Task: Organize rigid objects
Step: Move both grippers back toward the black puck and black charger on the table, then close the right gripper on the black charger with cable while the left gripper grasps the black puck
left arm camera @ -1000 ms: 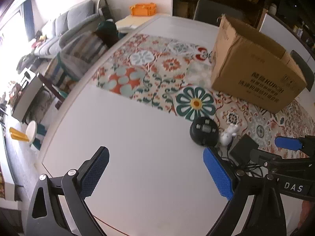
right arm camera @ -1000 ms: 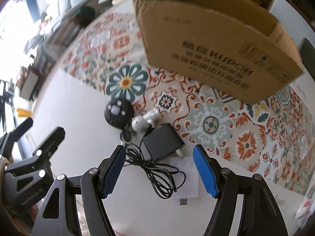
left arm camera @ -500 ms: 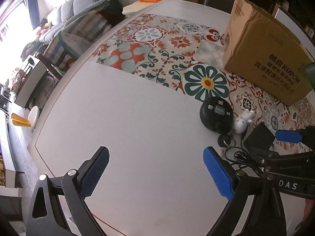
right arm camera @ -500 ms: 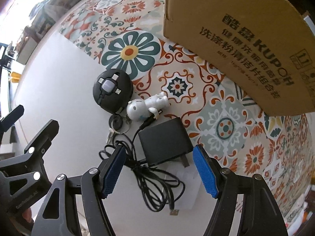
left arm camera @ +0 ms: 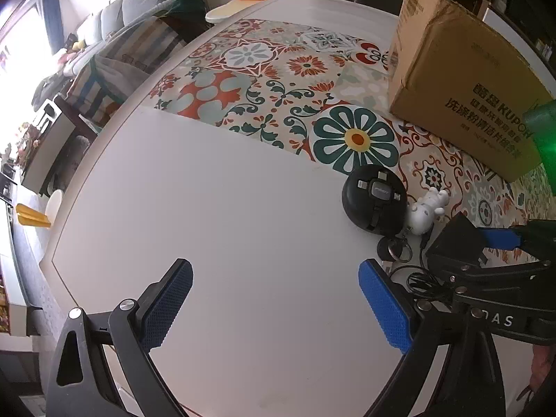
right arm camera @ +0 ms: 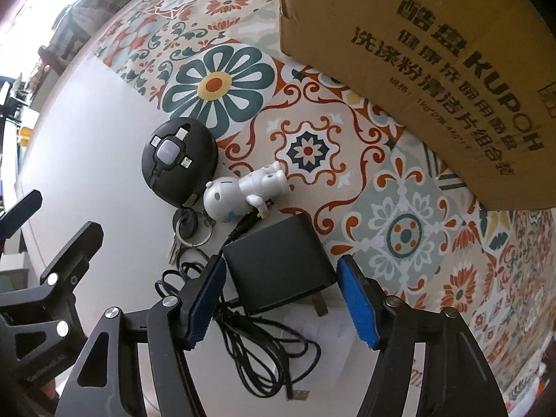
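At the bottom of the right wrist view, the right gripper has its jaws spread wide on either side of a black charger. The left pad sits just beside the charger's edge; the right pad stands a little apart, and neither clearly presses on it. A tangle of black cable lies under and between the jaws at lower centre, running out from the charger toward the bottom of the frame. A metal prong sticks out of the charger at its lower right.

Just above the charger, at centre frame, a small white toy figure lies on its side, its head close to a key ring with a dark fob. Left of the figure and touching it is a round black cable reel with plugs tucked into its top. These crowd the charger's upper left side.

Farther up, a cardboard box with printed characters fills the upper right, standing on a patterned mat that covers the far part of the white counter.

In the left wrist view, the left gripper hovers with jaws wide apart over bare counter at bottom centre, holding nothing. The cluster of small things lies to its right, at the right edge of the frame, where the right gripper's frame also shows. A sofa appears in the upper left, beyond the counter.
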`<state>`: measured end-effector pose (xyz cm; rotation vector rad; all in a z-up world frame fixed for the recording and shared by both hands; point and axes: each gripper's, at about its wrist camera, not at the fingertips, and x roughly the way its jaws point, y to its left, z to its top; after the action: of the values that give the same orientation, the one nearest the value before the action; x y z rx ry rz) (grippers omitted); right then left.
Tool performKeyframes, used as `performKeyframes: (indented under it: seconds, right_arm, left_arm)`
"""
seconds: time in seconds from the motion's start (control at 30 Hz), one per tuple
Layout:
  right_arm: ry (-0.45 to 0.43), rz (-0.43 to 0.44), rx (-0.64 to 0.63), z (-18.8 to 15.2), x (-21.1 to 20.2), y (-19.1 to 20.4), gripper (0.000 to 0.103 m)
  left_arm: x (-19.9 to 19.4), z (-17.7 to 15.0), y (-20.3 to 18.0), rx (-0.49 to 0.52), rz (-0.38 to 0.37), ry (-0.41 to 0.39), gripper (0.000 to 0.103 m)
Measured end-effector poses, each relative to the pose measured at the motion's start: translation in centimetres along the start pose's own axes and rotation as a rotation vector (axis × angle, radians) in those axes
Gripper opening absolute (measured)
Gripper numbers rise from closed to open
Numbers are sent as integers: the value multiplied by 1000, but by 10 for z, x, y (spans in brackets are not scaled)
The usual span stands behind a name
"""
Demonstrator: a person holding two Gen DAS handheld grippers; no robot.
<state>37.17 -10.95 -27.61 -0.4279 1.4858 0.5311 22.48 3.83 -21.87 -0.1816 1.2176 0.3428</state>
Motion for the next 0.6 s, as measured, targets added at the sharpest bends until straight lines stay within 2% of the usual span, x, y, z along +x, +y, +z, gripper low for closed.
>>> performKeyframes:
  seconds: [0.13, 0.37, 0.6]
  right_arm:
    - [22, 18, 11, 1, 14, -4, 63]
    - [-39, 6, 8, -3, 12, -4, 62]
    - [-78, 42, 79, -17, -5, -13, 62]
  left_arm:
    - [1, 0, -4, 12, 5, 0, 98]
    - [4, 0, -5, 30, 6, 4, 98]
    - [-5, 3, -8, 67, -35, -39, 98]
